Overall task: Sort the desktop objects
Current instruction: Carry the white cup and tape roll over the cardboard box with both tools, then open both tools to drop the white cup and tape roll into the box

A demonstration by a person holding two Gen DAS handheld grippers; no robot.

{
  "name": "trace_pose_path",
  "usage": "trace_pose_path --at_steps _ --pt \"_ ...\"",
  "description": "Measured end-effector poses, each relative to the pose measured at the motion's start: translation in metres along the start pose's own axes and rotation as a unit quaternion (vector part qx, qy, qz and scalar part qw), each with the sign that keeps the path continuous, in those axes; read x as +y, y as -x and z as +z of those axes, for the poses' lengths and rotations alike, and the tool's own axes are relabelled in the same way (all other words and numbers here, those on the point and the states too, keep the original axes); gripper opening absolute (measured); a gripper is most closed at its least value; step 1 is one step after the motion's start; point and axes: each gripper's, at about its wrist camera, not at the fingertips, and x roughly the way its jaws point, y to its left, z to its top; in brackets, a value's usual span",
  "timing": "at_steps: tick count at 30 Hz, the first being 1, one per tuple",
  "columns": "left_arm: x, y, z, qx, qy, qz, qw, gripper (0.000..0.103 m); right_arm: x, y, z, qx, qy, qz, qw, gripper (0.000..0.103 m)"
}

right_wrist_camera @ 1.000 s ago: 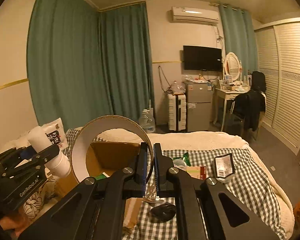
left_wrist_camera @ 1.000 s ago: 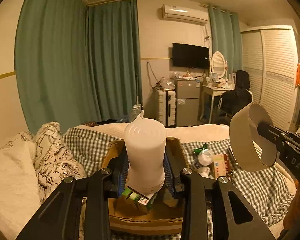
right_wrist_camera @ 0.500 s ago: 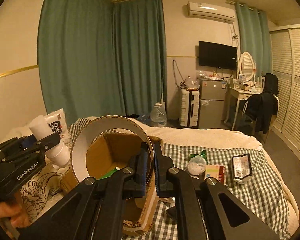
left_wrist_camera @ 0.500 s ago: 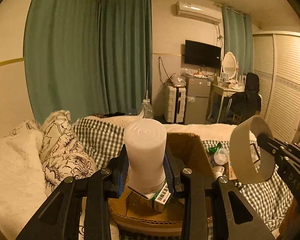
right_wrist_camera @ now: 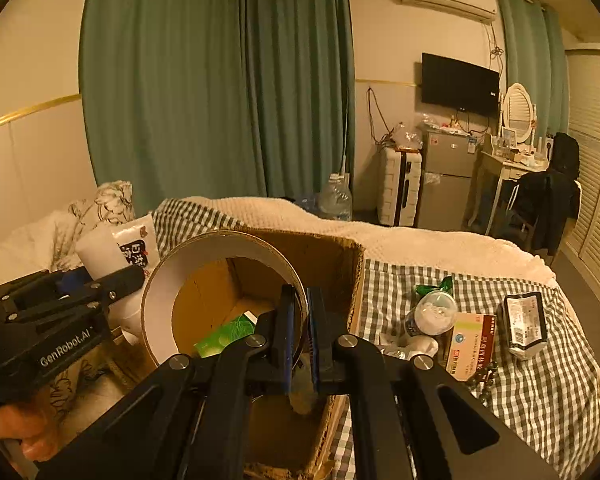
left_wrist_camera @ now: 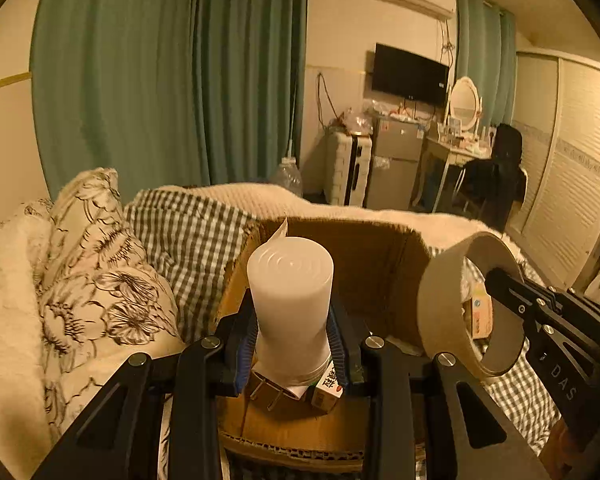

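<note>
Jaws of left gripper (left_wrist_camera: 292,336) clamp white bottle (left_wrist_camera: 290,300); right gripper (right_wrist_camera: 299,332) pinches tape roll (right_wrist_camera: 220,292), both now nearer over cardboard box (right_wrist_camera: 332,264).

Grippers: two, left gripper (left_wrist_camera: 292,344) and right gripper (right_wrist_camera: 298,340)
White bottles: one (left_wrist_camera: 290,304)
Tape rolls: one (right_wrist_camera: 220,292)
Cardboard boxes: one (right_wrist_camera: 340,264)
Medicine boxes: one (right_wrist_camera: 470,340)
Black pouches: one (right_wrist_camera: 525,326)
</note>
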Motion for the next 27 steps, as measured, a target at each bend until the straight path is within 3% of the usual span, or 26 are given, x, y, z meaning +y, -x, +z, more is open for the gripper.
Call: trace_pose_path --at_steps 20,24,26,27 --pt "-0.007 -0.055 -0.021 0.075 -0.02 0.017 0.9968 0.033 0.001 -0.063 -0.025 0.066 0.031 -0.016 0.997 0.007" --pt "-0.011 -0.047 -0.02 0.066 -0.024 0.02 0.9973 0.035 -0.003 -0.058 -0.026 0.063 0.034 -0.015 0.997 0.016" --pt "-0.01 -0.043 -0.017 0.058 -0.027 0.022 0.9977 0.048 -0.006 -0.053 -0.026 0.06 0.03 -0.015 0.998 0.023" --pt "-0.011 -0.039 -0.015 0.053 -0.027 0.022 0.998 0.049 -0.007 -0.05 -0.026 0.059 0.027 -0.011 0.998 0.026"
